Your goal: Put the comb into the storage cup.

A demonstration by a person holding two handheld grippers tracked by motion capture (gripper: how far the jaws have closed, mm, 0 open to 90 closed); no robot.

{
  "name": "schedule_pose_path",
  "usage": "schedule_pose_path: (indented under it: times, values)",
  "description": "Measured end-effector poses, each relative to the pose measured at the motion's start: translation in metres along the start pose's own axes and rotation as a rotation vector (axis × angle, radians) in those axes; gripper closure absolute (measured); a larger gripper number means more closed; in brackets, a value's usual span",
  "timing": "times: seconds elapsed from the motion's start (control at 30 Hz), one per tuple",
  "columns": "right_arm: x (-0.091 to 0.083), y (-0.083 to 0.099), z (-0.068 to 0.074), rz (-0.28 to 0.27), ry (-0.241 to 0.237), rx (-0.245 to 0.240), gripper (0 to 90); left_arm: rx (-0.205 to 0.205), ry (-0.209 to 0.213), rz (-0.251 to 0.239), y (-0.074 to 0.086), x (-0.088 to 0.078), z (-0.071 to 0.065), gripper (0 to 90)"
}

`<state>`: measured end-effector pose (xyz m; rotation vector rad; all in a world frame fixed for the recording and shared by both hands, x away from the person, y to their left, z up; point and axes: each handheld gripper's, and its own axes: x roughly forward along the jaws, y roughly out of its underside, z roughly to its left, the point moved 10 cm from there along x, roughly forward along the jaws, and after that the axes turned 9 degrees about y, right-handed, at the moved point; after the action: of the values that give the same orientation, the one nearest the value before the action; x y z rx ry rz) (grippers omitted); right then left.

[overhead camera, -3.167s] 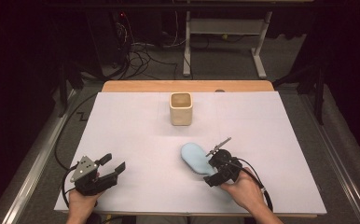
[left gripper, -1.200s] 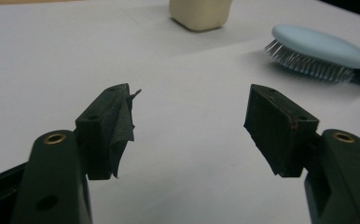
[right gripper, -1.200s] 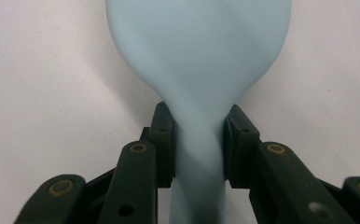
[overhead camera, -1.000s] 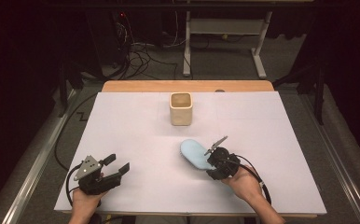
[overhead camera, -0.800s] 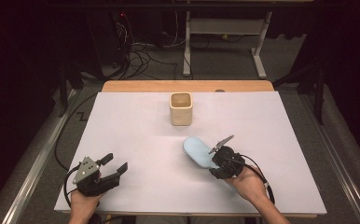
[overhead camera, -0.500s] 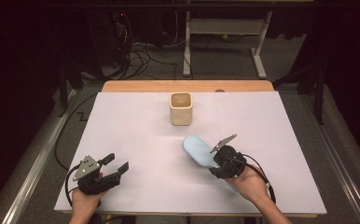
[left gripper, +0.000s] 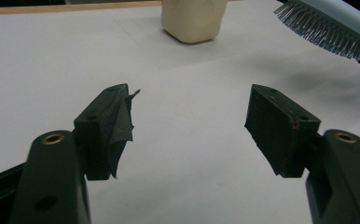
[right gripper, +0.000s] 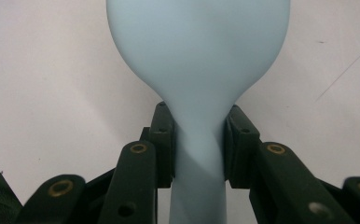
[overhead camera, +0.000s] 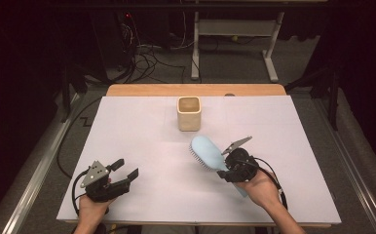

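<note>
A light blue hairbrush [overhead camera: 206,151] hangs tilted above the white sheet, with its bristles turned down and to the left. My right gripper [overhead camera: 224,171] is shut on its handle just below the head; in the right gripper view both pads [right gripper: 164,140] press the narrow neck of the hairbrush [right gripper: 197,56]. A beige cup [overhead camera: 189,113] stands upright at the far middle of the sheet. My left gripper [overhead camera: 127,169] rests near the front left, open and with nothing in it. In the left gripper view the left gripper [left gripper: 190,126] faces the cup [left gripper: 194,18], and the bristled brush head [left gripper: 327,28] is at the upper right.
The white sheet [overhead camera: 142,131] covers most of a wooden table [overhead camera: 142,90], whose far edge shows bare. Dark floor with cables [overhead camera: 147,53] and a metal desk frame [overhead camera: 235,29] lies beyond. A torn strip of pad lining [left gripper: 122,126] hangs off one left jaw.
The right hand has carried the hairbrush a little farther from the front edge and to the right. The left gripper has stayed in place.
</note>
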<state>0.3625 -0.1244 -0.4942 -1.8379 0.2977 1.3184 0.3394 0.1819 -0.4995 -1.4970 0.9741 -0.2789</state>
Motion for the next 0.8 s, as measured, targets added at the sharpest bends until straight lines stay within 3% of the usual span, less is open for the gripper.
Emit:
schedule_pose_path:
  times: [0.2, 0.43, 0.6, 0.8]
  values:
    - [-0.006, -0.004, -0.004, -0.019, 0.006, 0.012, 70.3, -0.027, 0.006, -0.034, -0.005, -0.001, 0.002, 29.3]
    - [-0.011, -0.005, -0.007, -0.029, 0.001, 0.04, 70.3, -0.012, -0.001, -0.021, -0.004, 0.002, 0.002, 29.0]
    - [-0.011, -0.006, -0.009, -0.038, 0.003, 0.021, 70.3, 0.006, -0.008, 0.0, -0.007, 0.007, -0.004, 28.5]
    - [-0.012, -0.01, -0.008, -0.036, 0.005, 0.01, 70.4, 0.019, 0.013, 0.016, -0.007, 0.013, -0.015, 28.3]
